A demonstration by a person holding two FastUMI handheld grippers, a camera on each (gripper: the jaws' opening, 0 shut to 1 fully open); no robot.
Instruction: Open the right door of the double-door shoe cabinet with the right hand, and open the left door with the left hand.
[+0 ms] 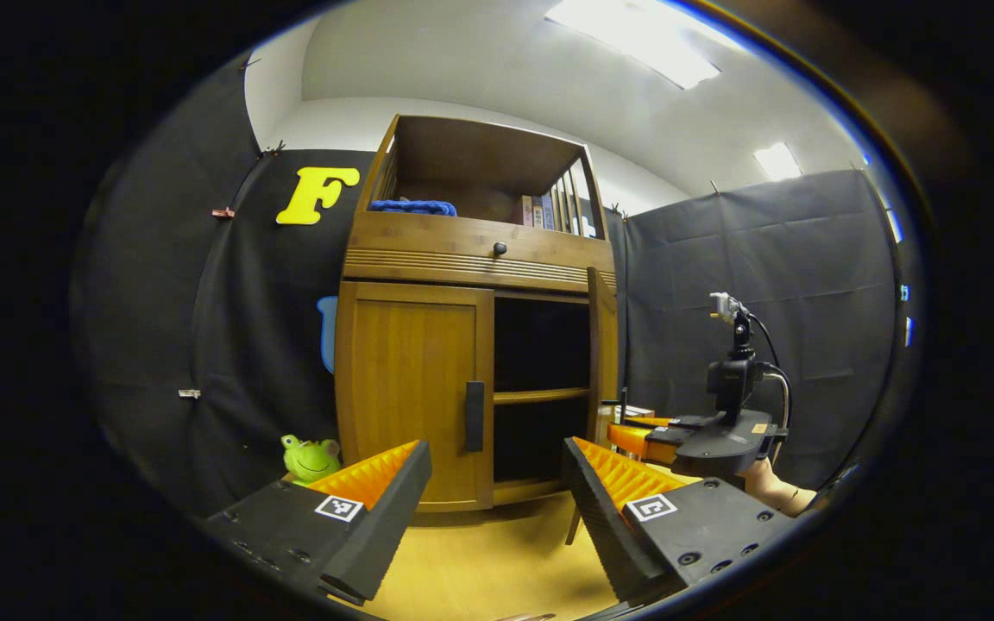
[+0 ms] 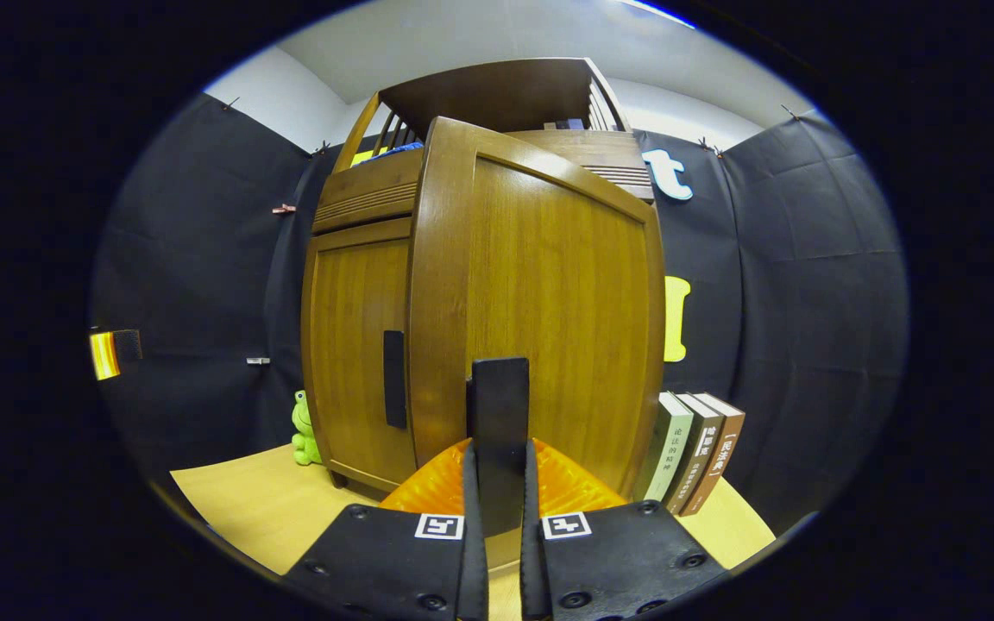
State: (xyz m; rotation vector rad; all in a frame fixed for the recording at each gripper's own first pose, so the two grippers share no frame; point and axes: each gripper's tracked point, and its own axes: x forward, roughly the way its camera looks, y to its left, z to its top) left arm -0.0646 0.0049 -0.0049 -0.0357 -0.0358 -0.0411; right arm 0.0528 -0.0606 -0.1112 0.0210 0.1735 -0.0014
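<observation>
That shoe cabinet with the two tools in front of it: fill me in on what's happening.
A person is opening the shoe cabinet with a tool in each hand. The right tool is shut on the right door's handle, and the right door is swung wide open, showing a shelf inside. The left door is shut, its handle untouched. The left tool is open and empty, pointed toward that door.

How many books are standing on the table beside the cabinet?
3 books stand together, leaning against the open right door, on the table right of the cabinet. Others may be hidden behind the door.
</observation>
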